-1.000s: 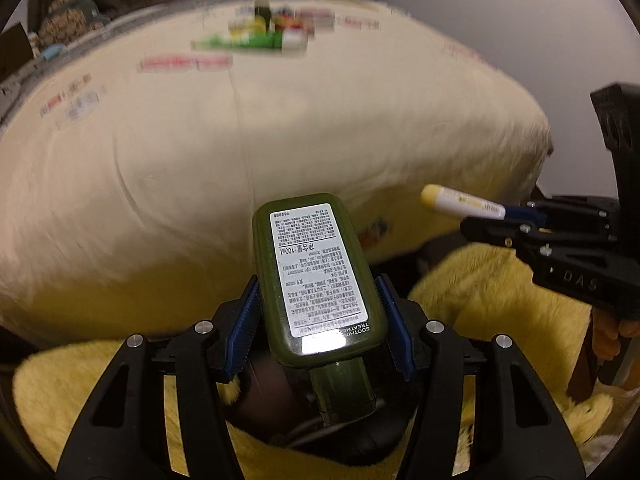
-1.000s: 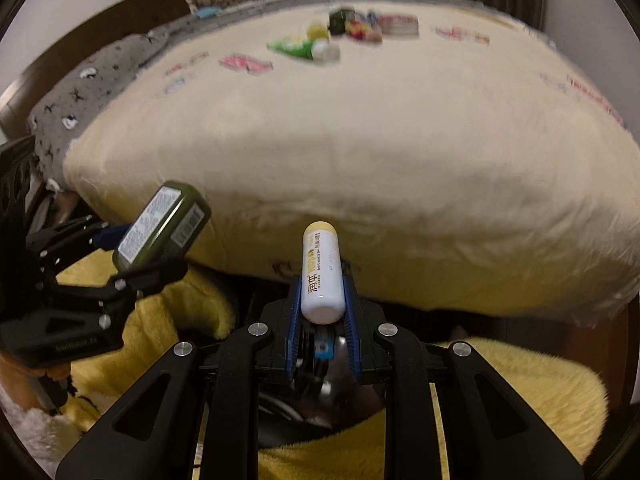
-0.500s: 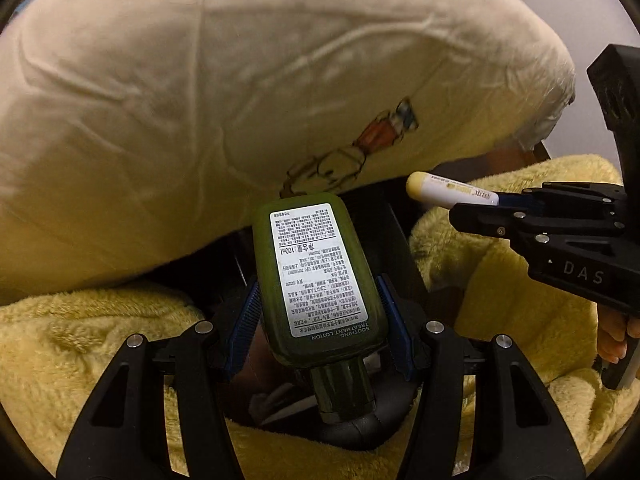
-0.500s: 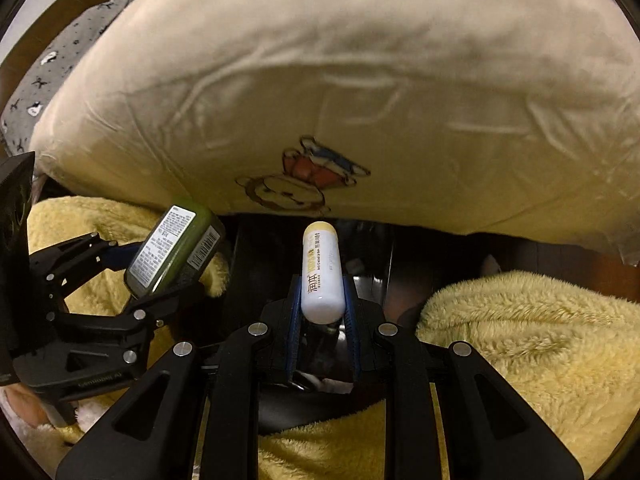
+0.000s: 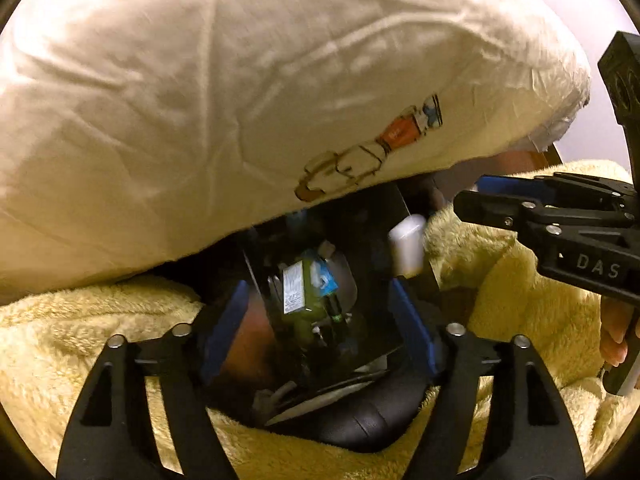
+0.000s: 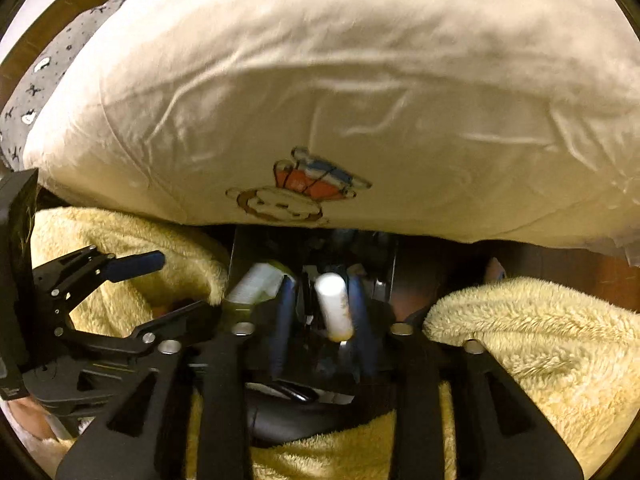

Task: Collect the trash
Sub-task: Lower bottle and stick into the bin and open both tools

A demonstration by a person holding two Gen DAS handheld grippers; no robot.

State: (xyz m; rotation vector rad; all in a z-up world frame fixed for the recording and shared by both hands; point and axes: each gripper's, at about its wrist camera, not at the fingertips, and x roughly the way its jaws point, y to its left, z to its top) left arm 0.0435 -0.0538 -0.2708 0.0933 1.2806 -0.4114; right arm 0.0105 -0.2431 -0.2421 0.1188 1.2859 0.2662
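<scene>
A dark bin sits between yellow fleece folds, under the bed's edge. The green lotion bottle is below my left gripper, inside the bin; the jaws stand wide open and empty. The white tube is blurred in the air over the bin. In the right wrist view the tube is loose between the parted blue pads of my right gripper, touching neither. The green bottle shows at the bin's left side. My left gripper shows open at left there.
A cream quilt with a monkey print overhangs the bin from behind. Yellow fleece blanket lies on both sides of the bin. My right gripper reaches in from the right in the left wrist view.
Both grippers opened over the bin. The green bottle dropped out of the left gripper into the bin. The white tube left the right gripper and is falling.
</scene>
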